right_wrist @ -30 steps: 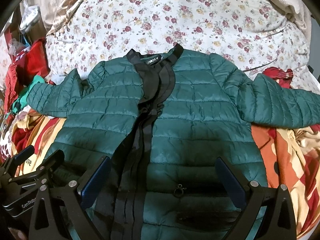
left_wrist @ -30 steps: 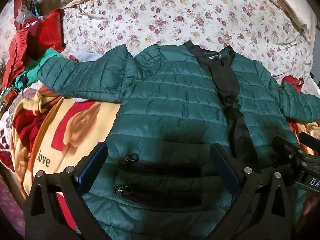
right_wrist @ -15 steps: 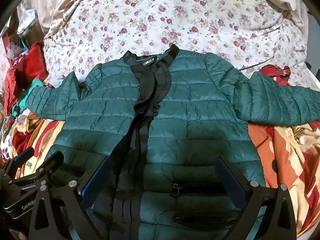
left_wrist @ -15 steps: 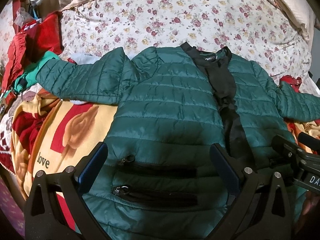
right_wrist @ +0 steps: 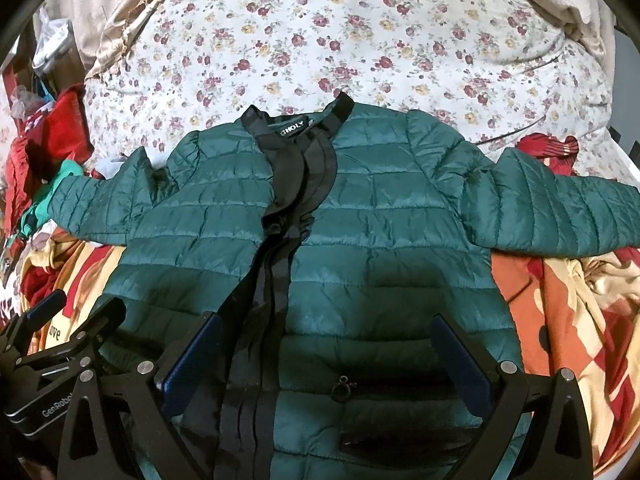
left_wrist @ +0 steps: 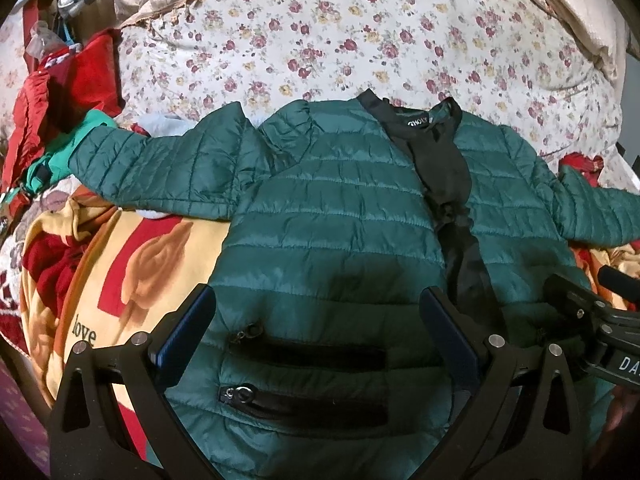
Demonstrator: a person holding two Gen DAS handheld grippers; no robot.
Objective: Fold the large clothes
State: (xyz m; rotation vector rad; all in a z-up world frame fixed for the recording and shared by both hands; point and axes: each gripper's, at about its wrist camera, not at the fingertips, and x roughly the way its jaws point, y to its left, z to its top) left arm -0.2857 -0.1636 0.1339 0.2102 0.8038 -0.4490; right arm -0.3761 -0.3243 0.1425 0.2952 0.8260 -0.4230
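1. One green quilted jacket (left_wrist: 332,216) lies front-up and spread flat on the bed, its black collar toward the floral quilt (left_wrist: 360,32) and its hem toward the two grippers.
2. Both sleeves stretch straight out from the jacket: the left sleeve (left_wrist: 160,168) reaches toward a heap of red clothes (left_wrist: 68,92), and the right sleeve (right_wrist: 560,208) runs out past the jacket's other shoulder.
3. A black placket (right_wrist: 296,184) runs down the jacket's middle from a collar label that reads "GHOLY" in the right wrist view.
4. The left gripper (left_wrist: 318,334) hovers over the jacket's lower left panel with its fingers (left_wrist: 186,334) spread wide and nothing between them; two black zip pockets (left_wrist: 308,356) lie on the jacket in the gap.
5. The right gripper (right_wrist: 326,362) hangs over the jacket's lower right panel, fingers (right_wrist: 460,364) equally wide apart and holding nothing; a small zip pull (right_wrist: 342,388) shows on the jacket between them.
6. Under the jacket's lower half lies a yellow and red blanket (left_wrist: 132,264) printed with the word "love", showing on both sides of the jacket.
7. Each gripper shows at the edge of the other's view, side by side near the jacket's hem.
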